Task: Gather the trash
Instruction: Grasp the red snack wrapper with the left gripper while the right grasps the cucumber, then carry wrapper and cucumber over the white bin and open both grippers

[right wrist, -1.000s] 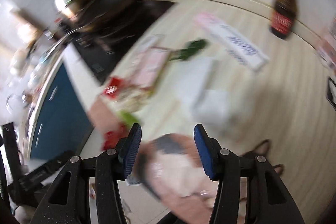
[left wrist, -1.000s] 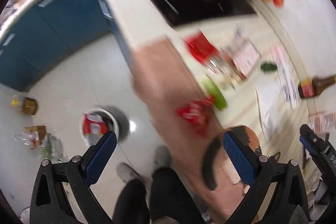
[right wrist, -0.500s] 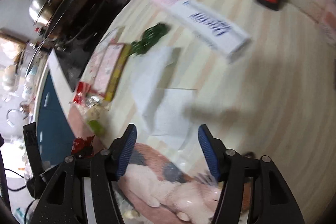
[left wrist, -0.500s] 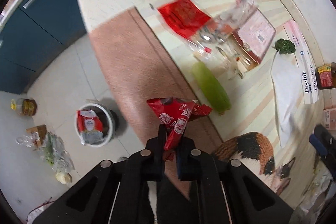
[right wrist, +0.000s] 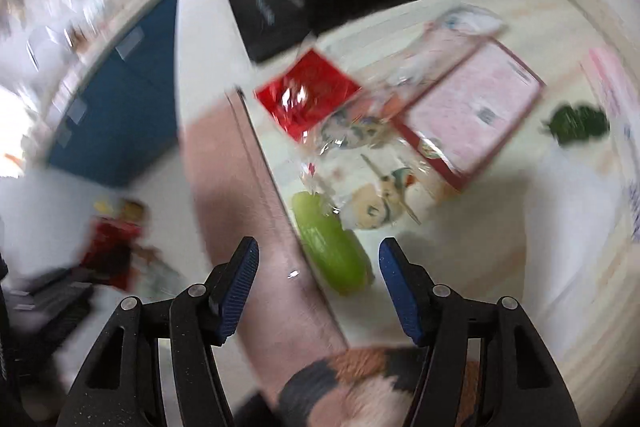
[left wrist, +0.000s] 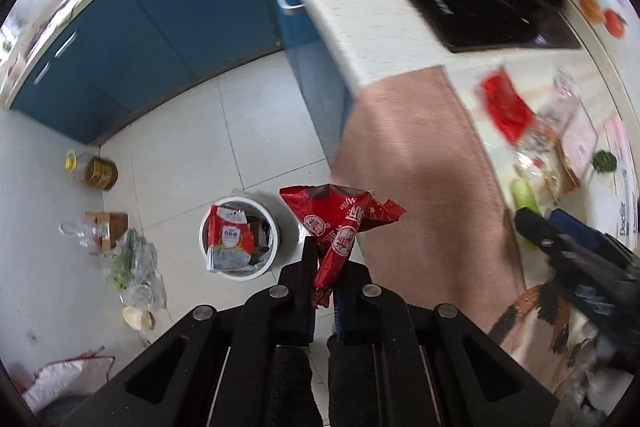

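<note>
While the left gripper [left wrist: 322, 267] points down over the tiled floor [left wrist: 224, 131], its jaws are clenched on a crumpled red snack wrapper [left wrist: 340, 223], which sticks up from between the pads. Just left of the wrapper in that view, down on the floor, stands a white bin [left wrist: 240, 239] already holding a red-and-white packet. More rubbish lies on the floor farther left: a clear plastic bag with greens [left wrist: 132, 267] and a small jar [left wrist: 100, 173]. Blue cupboards [left wrist: 132, 27] run along the far side.

The right gripper [right wrist: 316, 267] has no grip on anything. Its jaws have just been closing, yet they stand apart, with nothing between the pads. It hovers over the counter edge, where a pinkish cloth [right wrist: 240, 211] hangs, and a green vegetable [right wrist: 332, 251] lies on the counter just beyond its fingertips. Farther off lie a flat red packet [right wrist: 308, 95], crinkled clear plastic [right wrist: 360, 147], a pink box [right wrist: 468, 111] and a dark green lump [right wrist: 576, 123]. The right wrist view is blurred.
</note>
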